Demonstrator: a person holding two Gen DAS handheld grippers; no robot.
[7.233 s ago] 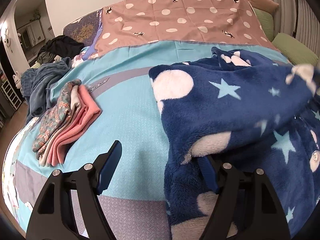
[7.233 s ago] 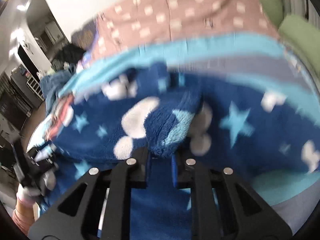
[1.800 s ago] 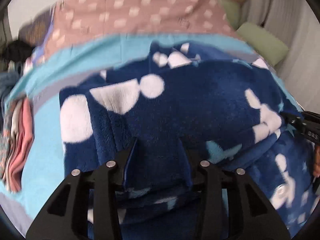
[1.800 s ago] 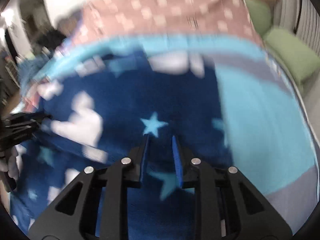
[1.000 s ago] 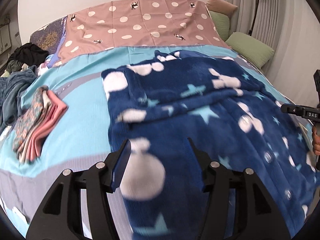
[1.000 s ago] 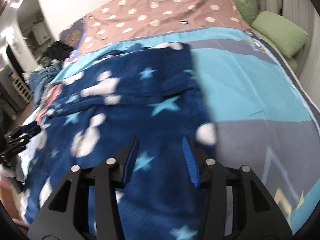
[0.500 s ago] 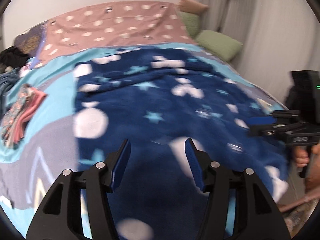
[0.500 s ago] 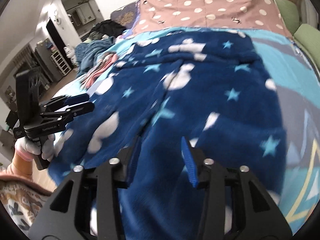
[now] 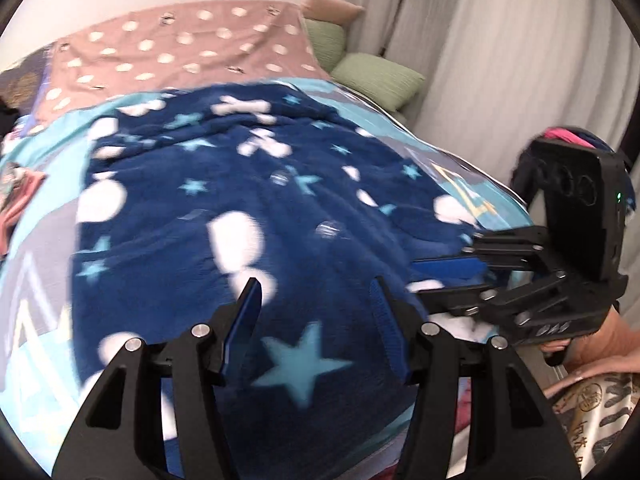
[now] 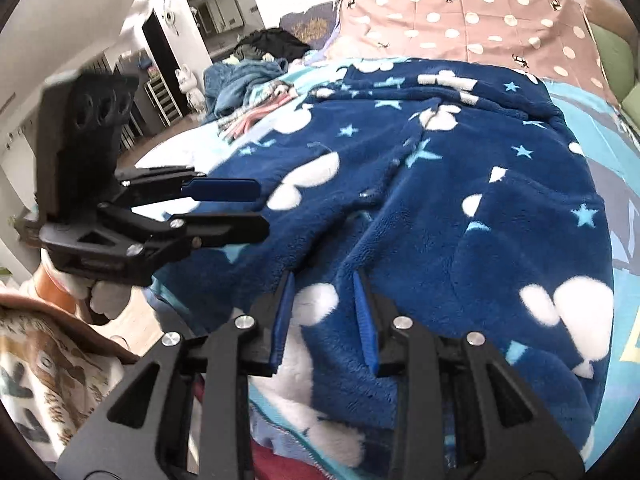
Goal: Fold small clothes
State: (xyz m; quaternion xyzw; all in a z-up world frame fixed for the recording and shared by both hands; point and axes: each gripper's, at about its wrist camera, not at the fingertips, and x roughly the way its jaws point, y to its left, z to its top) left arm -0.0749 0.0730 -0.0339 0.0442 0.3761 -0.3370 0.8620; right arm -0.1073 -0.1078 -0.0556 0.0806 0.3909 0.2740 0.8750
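One navy fleece garment (image 10: 460, 184) with stars and white blobs lies spread over one bed (image 10: 624, 176). Two hand-held grippers show: the left hand-held gripper (image 9: 316, 312) and the right hand-held gripper (image 10: 324, 312), each with two blue-padded fingers set apart. Two green pillows (image 9: 376, 74) sit at the bed's far right corner, with one tan cushion (image 9: 332, 8) behind them. One small stack of folded clothes (image 10: 256, 114) lies near the bed's left edge, and one heap of dark laundry (image 10: 248, 76) at its far left corner.

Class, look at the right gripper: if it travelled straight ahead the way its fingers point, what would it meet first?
Most likely the navy star-print fleece garment, spread on the bed just beyond the open right gripper; exact depth is unclear.
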